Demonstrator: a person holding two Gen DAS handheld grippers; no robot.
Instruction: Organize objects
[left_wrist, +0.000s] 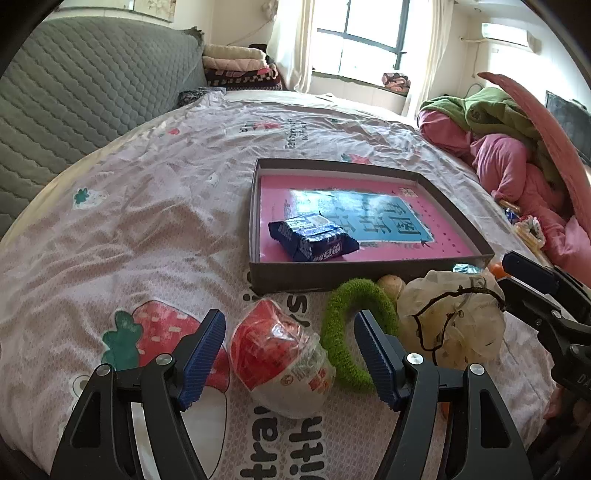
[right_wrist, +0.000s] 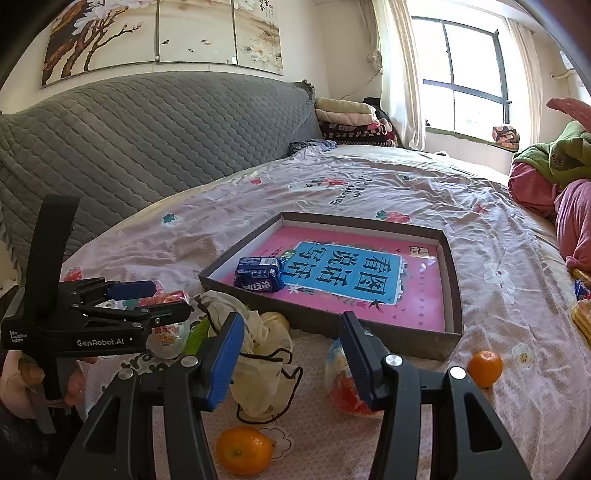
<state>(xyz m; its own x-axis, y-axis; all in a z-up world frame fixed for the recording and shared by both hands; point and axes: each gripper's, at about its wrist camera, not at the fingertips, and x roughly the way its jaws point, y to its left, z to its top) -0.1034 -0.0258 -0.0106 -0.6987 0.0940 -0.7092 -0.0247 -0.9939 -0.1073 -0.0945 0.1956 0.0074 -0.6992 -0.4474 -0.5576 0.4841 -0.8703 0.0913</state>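
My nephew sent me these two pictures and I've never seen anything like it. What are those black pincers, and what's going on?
They are hand-held grabbing tools, one per hand, each carrying a camera that looks along its fingers. One picture comes from the left tool, the other from the right tool. Both stand open and hold nothing. On the bedspread lies a shallow box containing a dark blue snack pack. In front of it are a red wrapped snack, a green ring, a cream drawstring bag and two oranges.

The bedsheet (left_wrist: 155, 206) was crinkled printed cloth. The tray (left_wrist: 369, 273) looked like matt grey cardboard, its pink liner (left_wrist: 424, 236) glossy. The near red packet (left_wrist: 280, 350) was shiny clear plastic; the green ring (left_wrist: 340, 332) was fuzzy.
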